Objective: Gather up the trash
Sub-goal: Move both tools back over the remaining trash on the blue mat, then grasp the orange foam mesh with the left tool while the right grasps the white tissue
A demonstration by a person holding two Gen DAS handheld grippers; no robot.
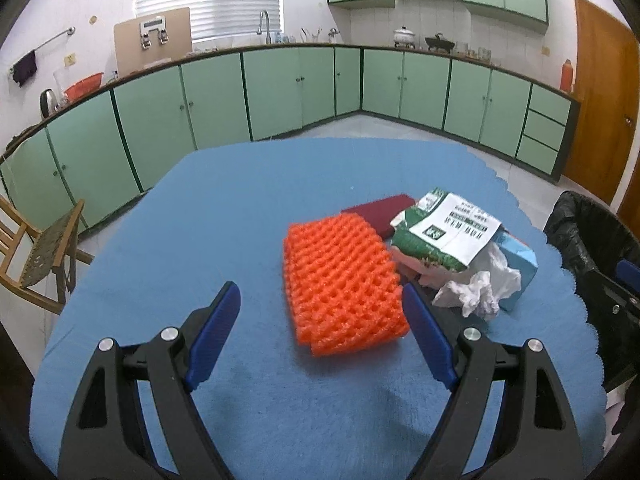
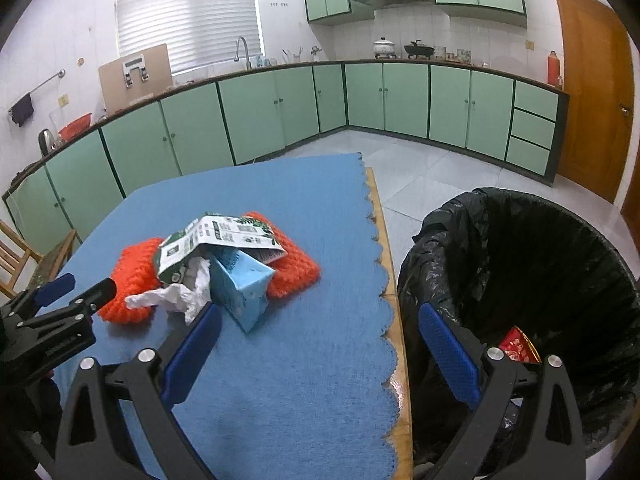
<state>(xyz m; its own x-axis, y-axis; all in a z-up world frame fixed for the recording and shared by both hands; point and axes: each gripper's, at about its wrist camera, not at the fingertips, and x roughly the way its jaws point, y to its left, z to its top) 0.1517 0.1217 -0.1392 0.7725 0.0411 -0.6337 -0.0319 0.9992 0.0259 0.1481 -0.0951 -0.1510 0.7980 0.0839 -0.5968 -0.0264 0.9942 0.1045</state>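
Both jaws spread wide, nothing held: left hand-held gripper (image 1: 322, 300) near orange foam net (image 1: 344, 284), right hand-held gripper (image 2: 320, 330) near blue carton (image 2: 240, 284). Trash pile on table (image 2: 312, 360); black-lined bin (image 2: 520, 264) beside. Straddle net fully, then squeeze.

We see the dark red pad (image 1: 384, 214) half hidden at two o'clock of the orange foam net (image 1: 344, 284), bin (image 2: 520, 300) cut at right edge, red wrapper (image 2: 520, 350) print unreadable.

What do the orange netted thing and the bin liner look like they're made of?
Orange net: probably soft foam plastic, matte, going by its puffy open mesh. Bin liner: thin black plastic film, glossy and crinkled.
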